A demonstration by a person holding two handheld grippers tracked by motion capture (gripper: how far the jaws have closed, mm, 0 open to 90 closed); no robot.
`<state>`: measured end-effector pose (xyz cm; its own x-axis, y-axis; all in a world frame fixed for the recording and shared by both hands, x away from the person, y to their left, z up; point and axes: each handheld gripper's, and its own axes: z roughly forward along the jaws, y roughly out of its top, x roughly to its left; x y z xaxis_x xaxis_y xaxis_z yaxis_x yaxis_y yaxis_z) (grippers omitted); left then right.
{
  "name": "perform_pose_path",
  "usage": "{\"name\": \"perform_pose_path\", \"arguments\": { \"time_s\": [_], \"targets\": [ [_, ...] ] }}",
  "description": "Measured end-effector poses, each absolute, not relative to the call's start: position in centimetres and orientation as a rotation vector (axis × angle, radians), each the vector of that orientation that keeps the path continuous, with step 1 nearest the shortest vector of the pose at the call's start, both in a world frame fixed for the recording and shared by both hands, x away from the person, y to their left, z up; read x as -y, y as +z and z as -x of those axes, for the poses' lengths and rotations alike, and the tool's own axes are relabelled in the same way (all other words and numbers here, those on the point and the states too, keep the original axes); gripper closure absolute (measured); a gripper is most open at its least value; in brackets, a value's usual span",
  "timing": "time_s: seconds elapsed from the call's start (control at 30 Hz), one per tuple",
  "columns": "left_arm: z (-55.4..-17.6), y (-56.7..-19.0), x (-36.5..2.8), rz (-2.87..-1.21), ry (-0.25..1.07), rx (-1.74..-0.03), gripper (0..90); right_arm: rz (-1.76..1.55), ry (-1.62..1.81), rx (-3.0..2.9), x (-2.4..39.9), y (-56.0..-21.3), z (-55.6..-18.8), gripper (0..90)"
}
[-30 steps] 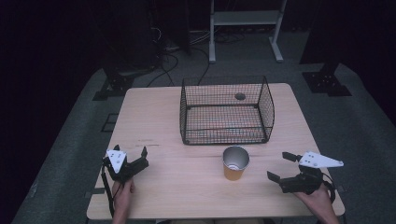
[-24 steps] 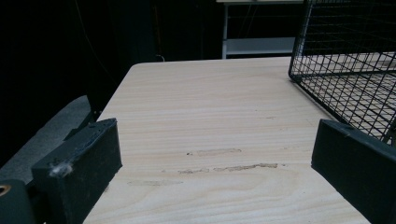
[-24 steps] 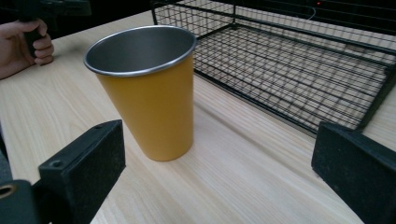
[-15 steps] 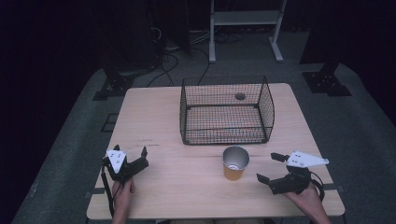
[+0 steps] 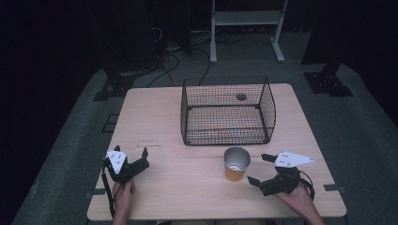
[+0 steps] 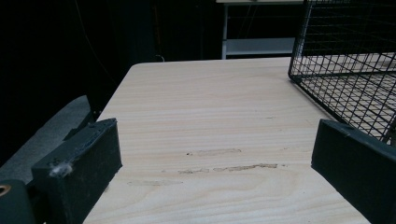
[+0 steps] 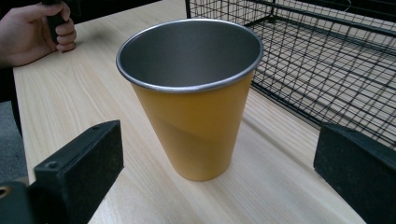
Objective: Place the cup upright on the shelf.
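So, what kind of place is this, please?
Probably a lab or studio set up for recording. A lone wooden table stands on grey carpet with dark surroundings, cables run across the floor behind it, and it bears a wire basket and a yellow cup.

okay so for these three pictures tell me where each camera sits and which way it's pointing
High view: above the person's side of the table, looking forward and down; both hands, left gripper and right gripper show.
Left gripper view: rides the left gripper, facing bare tabletop and a corner of the wire basket; its open jaws show.
Right gripper view: rides the right gripper, facing the yellow cup; its open jaws and the person's other hand show.
Shared: all three show table and basket.
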<state>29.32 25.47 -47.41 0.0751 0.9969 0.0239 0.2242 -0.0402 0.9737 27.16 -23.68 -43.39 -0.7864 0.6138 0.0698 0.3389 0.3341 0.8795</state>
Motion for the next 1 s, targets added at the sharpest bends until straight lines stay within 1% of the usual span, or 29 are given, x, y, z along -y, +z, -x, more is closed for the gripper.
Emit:
{"name": "perform_pose_path", "arguments": {
  "time_s": [0.23, 1.0],
  "targets": [
    [-29.3, -47.4, -25.5, -1.432, 1.063, -1.303, 0.8, -0.823, 1.413, -2.363, 22.1, -43.6, -27.5, 1.0],
    [-29.3, -47.4, -25.5, -1.430, 1.060, -1.302, 0.8, -0.807, 1.350, -2.375, 19.2, -44.0, -29.3, 0.0]
  ]
}}
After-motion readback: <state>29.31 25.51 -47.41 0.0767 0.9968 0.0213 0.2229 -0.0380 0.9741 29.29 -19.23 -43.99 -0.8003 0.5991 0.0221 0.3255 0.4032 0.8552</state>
